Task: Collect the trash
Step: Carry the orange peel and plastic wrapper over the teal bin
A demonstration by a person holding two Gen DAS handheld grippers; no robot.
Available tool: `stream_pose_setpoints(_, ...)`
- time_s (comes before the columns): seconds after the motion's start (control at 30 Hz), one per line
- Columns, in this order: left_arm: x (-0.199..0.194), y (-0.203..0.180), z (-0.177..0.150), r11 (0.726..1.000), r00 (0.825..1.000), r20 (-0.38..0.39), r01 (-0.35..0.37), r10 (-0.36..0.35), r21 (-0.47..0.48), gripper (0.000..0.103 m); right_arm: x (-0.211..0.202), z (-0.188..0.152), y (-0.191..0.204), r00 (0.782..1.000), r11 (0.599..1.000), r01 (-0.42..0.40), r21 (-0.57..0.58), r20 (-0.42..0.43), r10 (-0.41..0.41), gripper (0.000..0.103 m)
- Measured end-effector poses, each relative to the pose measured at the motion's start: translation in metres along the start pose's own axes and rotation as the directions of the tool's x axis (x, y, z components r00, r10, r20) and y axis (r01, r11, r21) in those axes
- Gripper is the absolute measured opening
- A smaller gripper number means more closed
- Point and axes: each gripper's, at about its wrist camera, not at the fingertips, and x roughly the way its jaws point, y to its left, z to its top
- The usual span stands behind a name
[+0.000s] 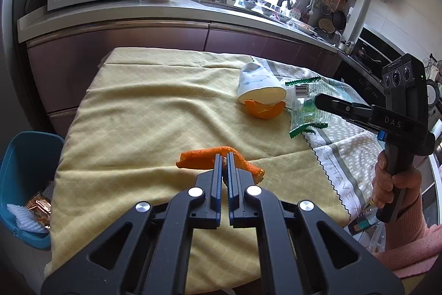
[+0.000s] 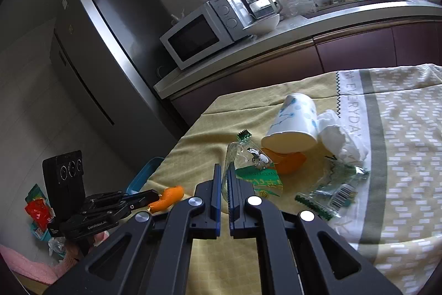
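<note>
Left hand-held gripper pinches the orange peel; right hand-held gripper clamps the clear wrapper. Keep both squeezed tight while carrying to the blue bin, far left.

The right gripper carries the white letters "DAS" on its black body, and the left gripper reads "GenRoboAI" along its side. The grey-and-white towel has large woven letters along its zigzag edge, readable as "M EVERYDA" in one view and "HAVE" in the other. A clear snack wrapper bears a barcode whose digits are too small to read.
</note>
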Motion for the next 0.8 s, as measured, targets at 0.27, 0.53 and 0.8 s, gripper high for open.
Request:
stream_pose_setpoints(0.27, -0.043, 0.039, -0.005, 0.995, 0.995, 0.064, -0.073, 0.077, -0.071, 0.004, 0.042, 0.003, 0.036, 0.992, 0.993, -0.108, -0.049, -0.077, 0.104, 0.003)
stream_pose_setpoints(0.53, -0.085, 0.09, -0.004, 0.975, 0.978, 0.117, -0.153, 0.173, -0.161, 0.004, 0.086, 0.014, 0.085, 0.969, 0.968, -0.216, -0.127, -0.154, 0.196, 0.003)
stream_pose_setpoints(0.8, -0.116, 0.136, -0.006, 0.942, 0.948, 0.143, -0.247, 0.283, -0.225, 0.004, 0.134, 0.017, 0.137, 0.937, 0.933, -0.301, -0.197, -0.243, 0.25, 0.003)
